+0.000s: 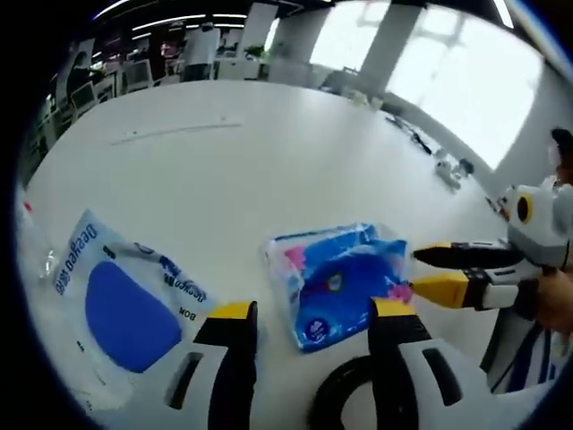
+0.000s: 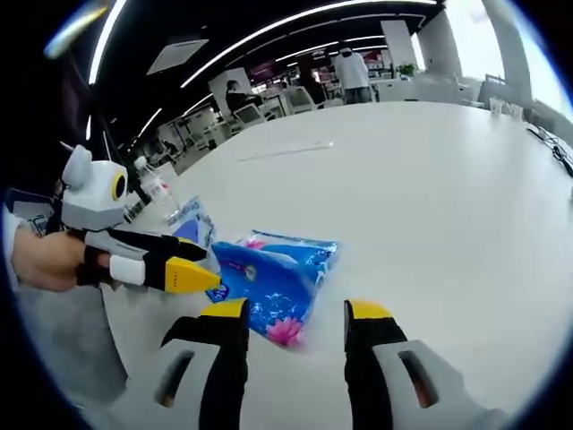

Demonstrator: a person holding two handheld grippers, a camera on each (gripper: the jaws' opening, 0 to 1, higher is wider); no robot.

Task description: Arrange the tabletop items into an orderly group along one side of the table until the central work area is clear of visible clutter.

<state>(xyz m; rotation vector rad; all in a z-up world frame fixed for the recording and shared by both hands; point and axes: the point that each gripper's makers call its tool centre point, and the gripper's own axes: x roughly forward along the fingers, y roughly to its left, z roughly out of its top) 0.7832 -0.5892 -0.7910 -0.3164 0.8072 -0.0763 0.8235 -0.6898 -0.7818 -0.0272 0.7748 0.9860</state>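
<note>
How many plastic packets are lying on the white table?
2. The blue-and-pink packet lies between the two grippers, and the white packet with a blue oval lies off to its side. Others may be hidden out of view.

A broad white table (image 1: 269,170) spreads across both views, its surface smooth and evenly lit. Beyond its far edge in the left gripper view, tall windows (image 1: 448,81) glow with daylight between pale columns (image 1: 390,36). Long ceiling light strips (image 2: 269,36) run across a dark ceiling in the right gripper view. Behind the table stand desks and office chairs (image 2: 269,107), with a person in a white top (image 2: 351,70) standing among them, back turned. A potted plant (image 2: 407,69) sits near the far desks.
</note>
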